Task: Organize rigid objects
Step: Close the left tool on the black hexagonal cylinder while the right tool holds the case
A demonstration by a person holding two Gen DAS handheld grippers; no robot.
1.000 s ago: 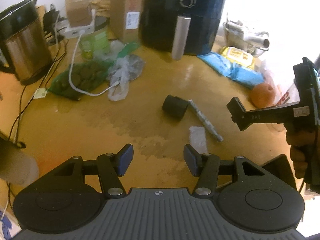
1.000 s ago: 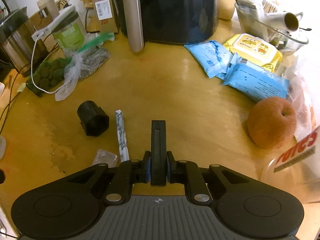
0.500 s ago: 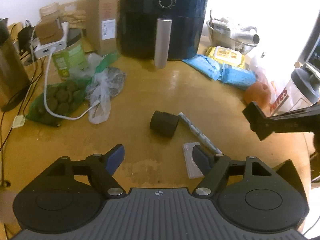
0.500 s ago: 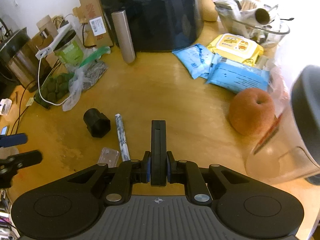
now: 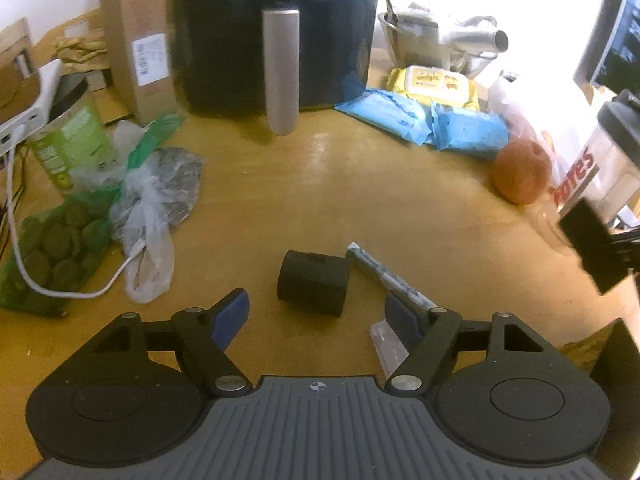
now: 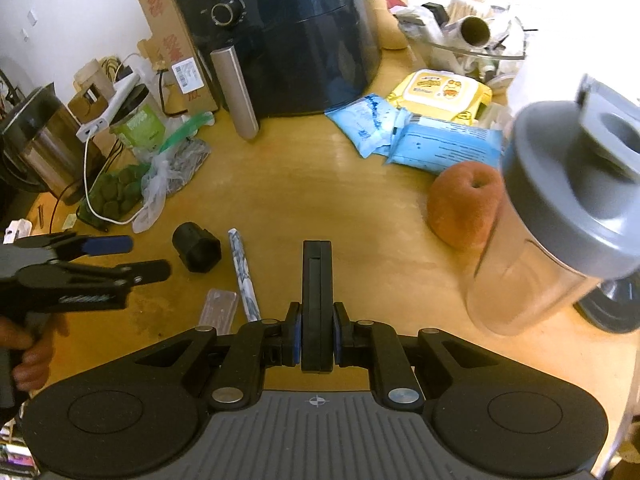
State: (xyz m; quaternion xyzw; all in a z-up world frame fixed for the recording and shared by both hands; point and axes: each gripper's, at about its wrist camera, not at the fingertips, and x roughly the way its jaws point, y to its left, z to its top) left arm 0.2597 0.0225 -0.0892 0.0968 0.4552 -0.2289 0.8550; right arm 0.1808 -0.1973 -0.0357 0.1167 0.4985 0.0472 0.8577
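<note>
One black cylinder, one patterned stick and one clear packet lie on the desk. The cylinder sits just ahead, between the spread-apart left gripper fingers; the right gripper clamps a flat black bar.

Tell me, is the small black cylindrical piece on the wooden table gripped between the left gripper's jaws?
No, the small black cylindrical piece lies free on the wooden table, ahead of the open left gripper.

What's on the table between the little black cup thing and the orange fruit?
A rolled-up stick lies right beside the black cup. After it, bare table runs to the fruit, seen in the right wrist view.
</note>
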